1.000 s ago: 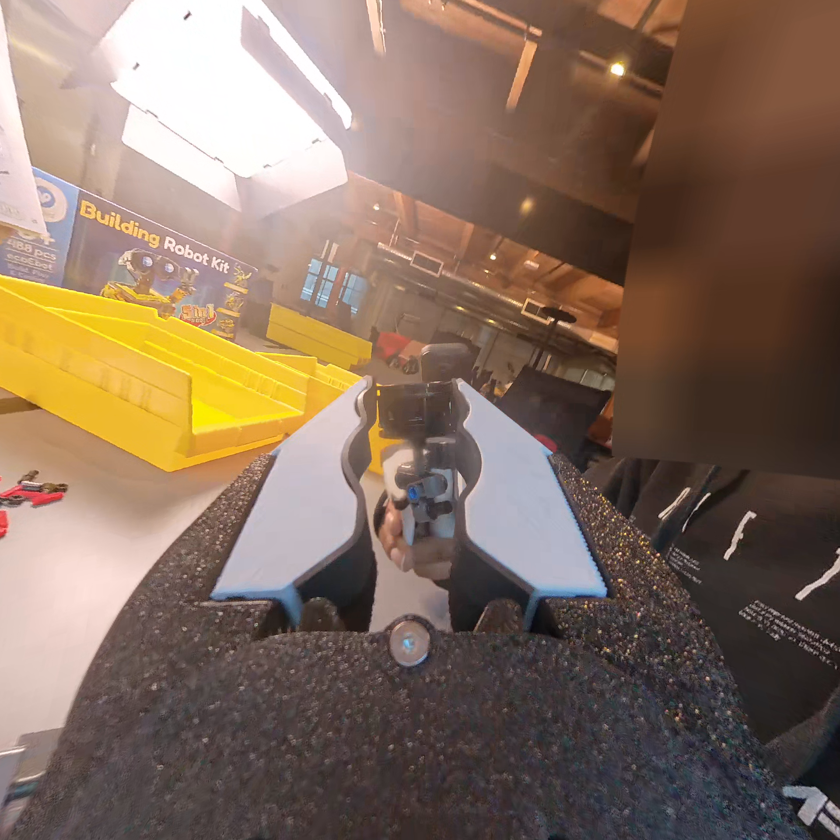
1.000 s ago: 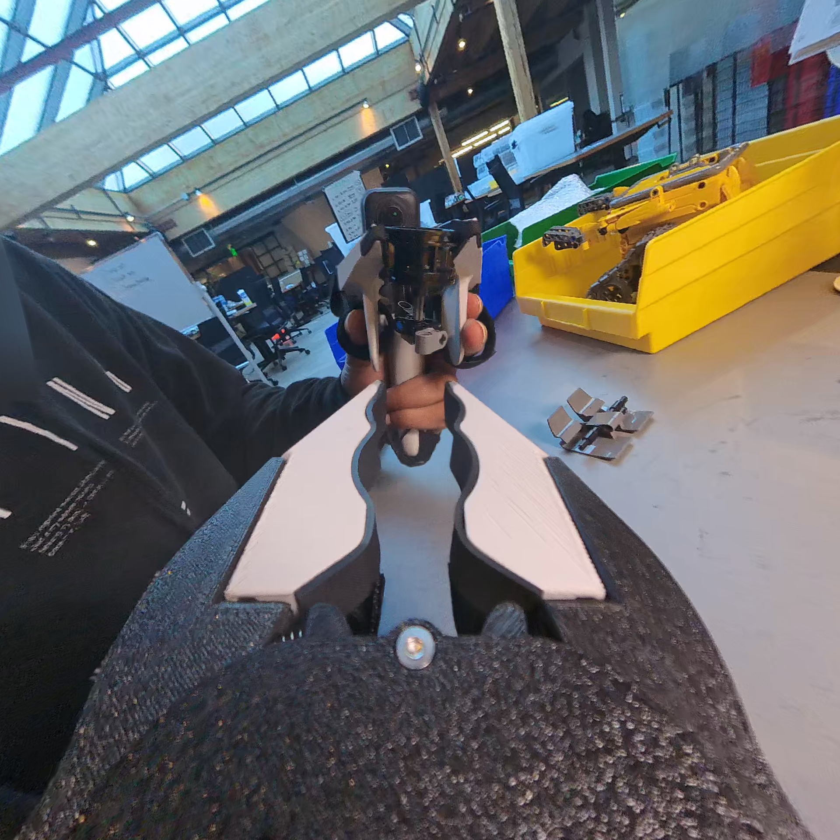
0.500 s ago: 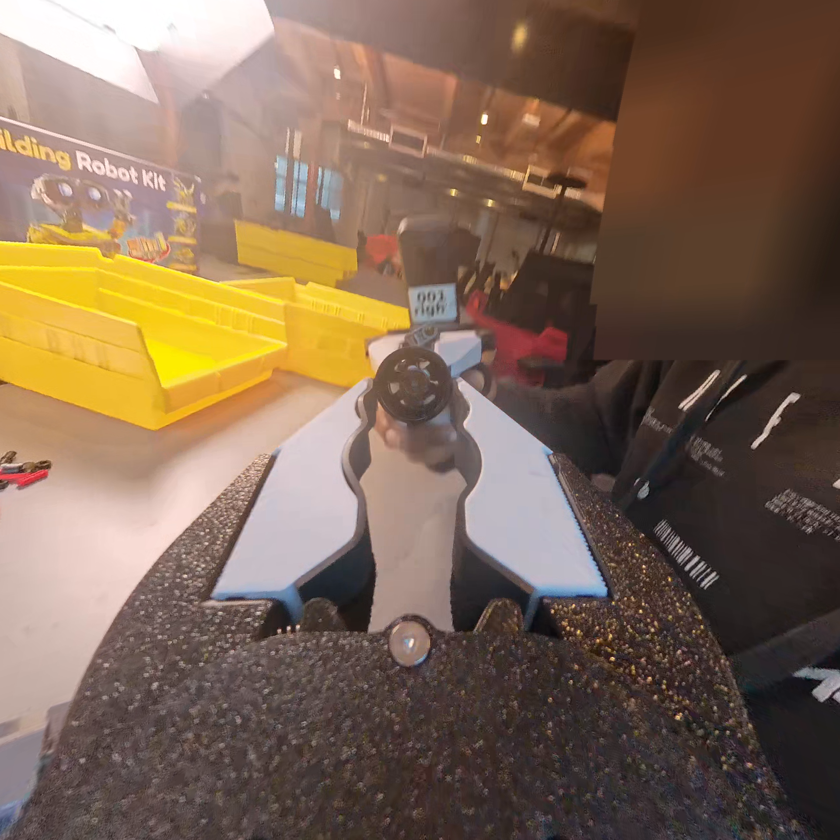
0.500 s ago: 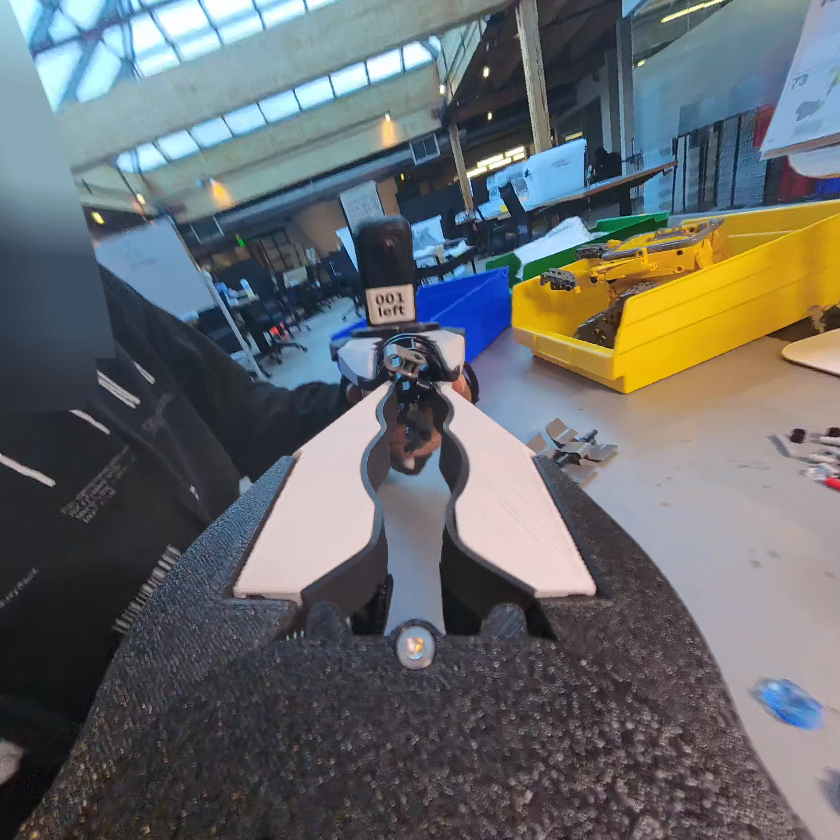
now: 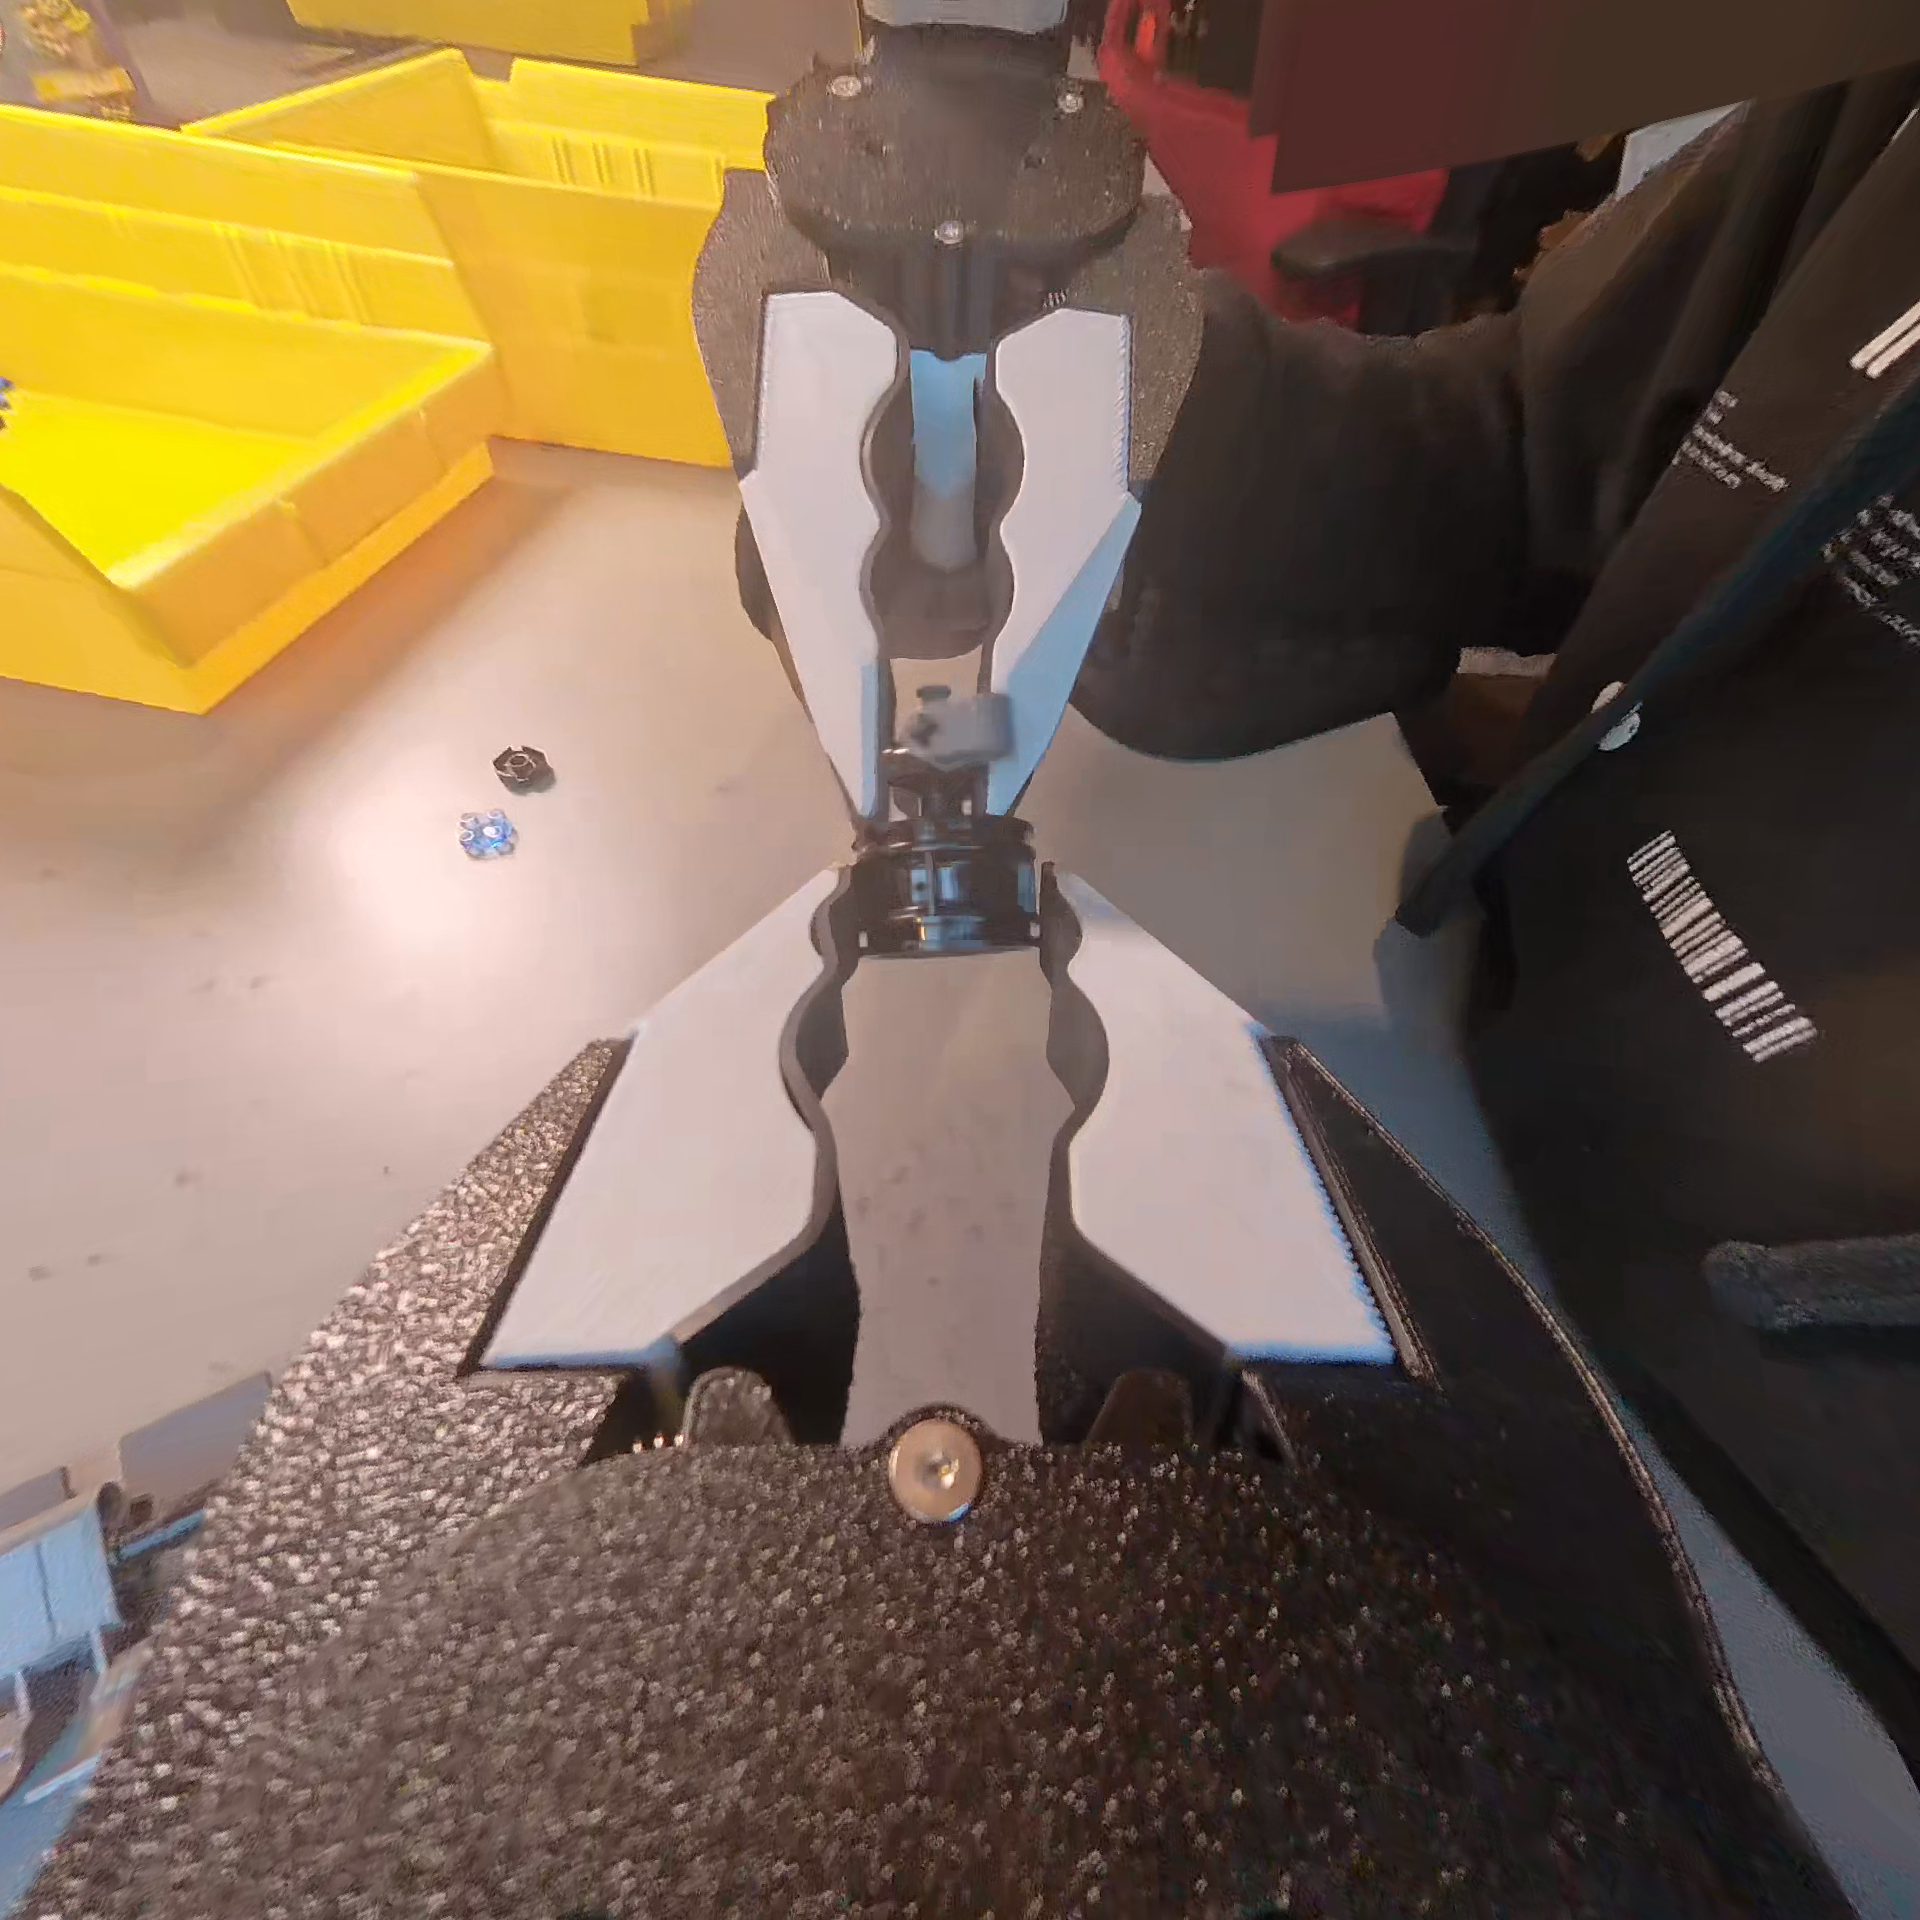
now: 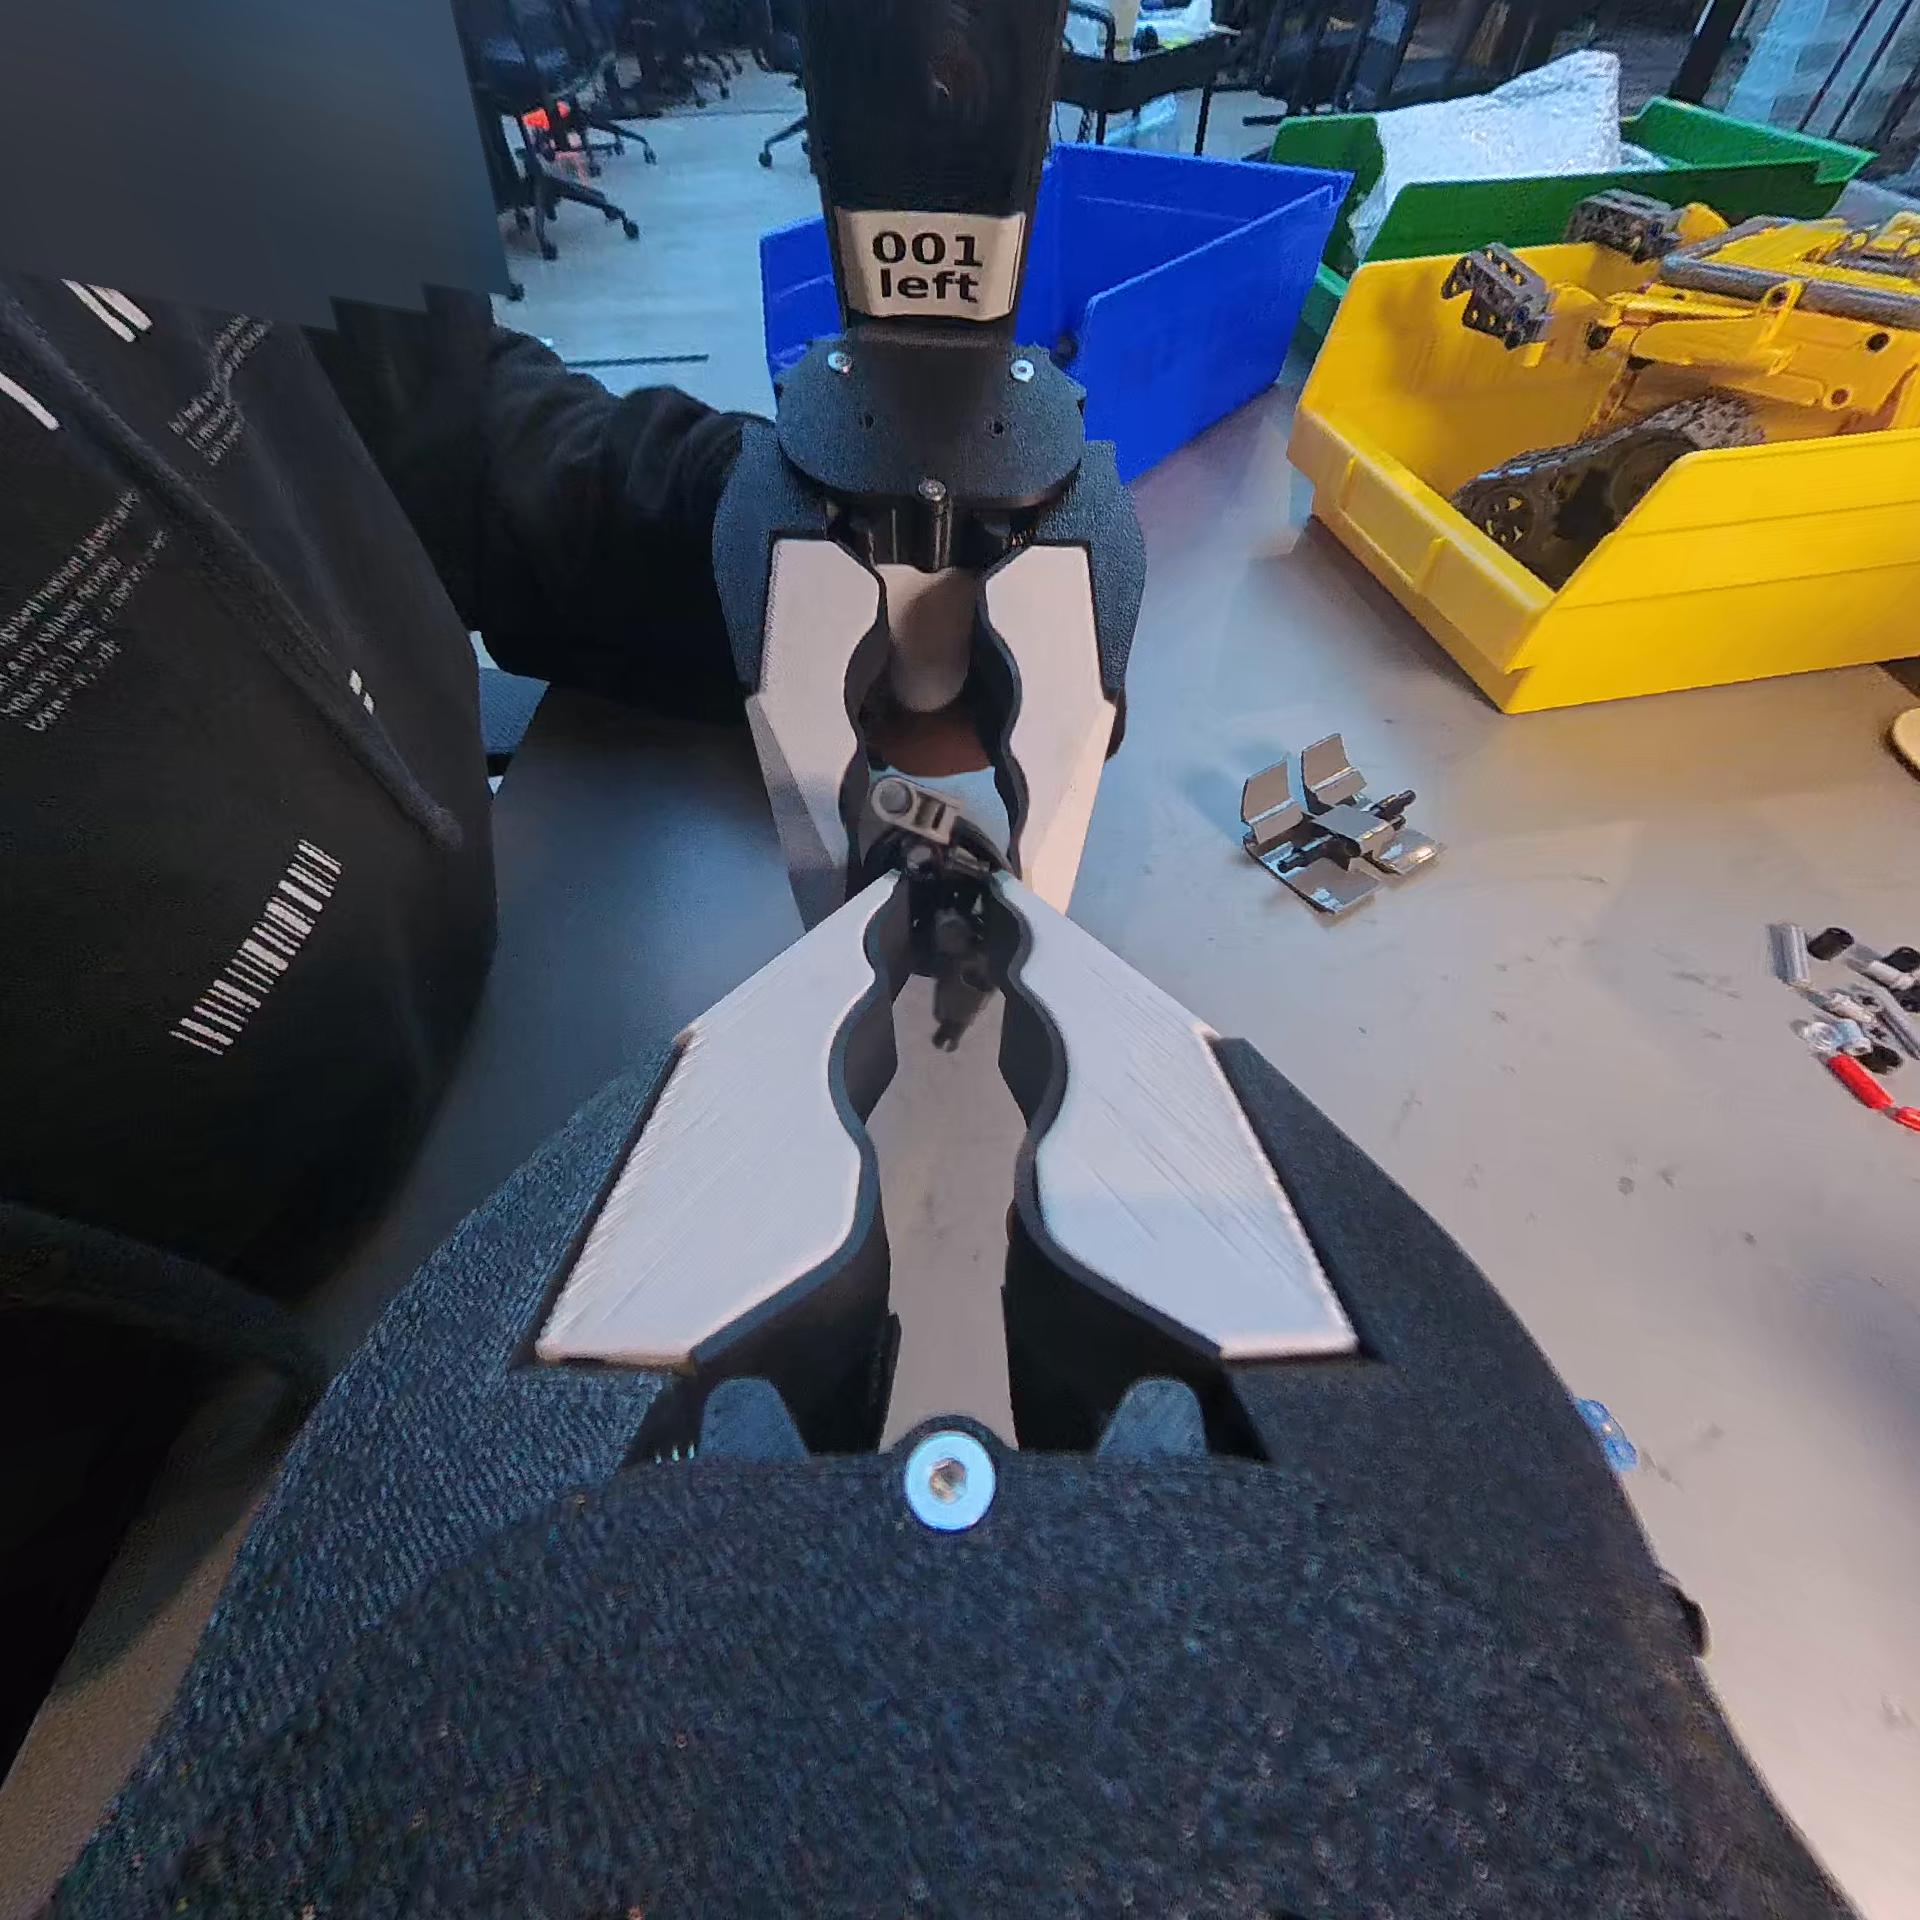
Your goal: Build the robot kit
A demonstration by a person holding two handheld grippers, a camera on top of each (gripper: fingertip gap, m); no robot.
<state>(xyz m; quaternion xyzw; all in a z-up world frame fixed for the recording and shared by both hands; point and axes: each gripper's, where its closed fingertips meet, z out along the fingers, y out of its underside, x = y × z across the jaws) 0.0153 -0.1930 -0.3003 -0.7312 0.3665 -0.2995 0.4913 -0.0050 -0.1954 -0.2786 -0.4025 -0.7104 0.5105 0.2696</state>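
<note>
L hand-held gripper [image 5: 940,894] tip-to-tip w/ R hand-held gripper [image 6: 951,914], wheel part [image 5: 940,899] between; bins [image 5: 239,343] far-left of L, clip piece [image 6: 1335,826] right of R, all on counter [image 5: 312,987].

yellow bin [image 6: 1662,613] | blue bin [image 6: 1164,281] | green bin [image 6: 1766,156] | grey table [image 6: 1455,1091]

Each of the 2 wrist views is taken from just behind its own jaws, angled down over the grey table [image 5: 260,1039]. The left gripper [image 5: 940,894] and right gripper [image 6: 951,914] are faced tip to tip, so each is seen close-up by the other camera, with the table strip between them shared.
</note>
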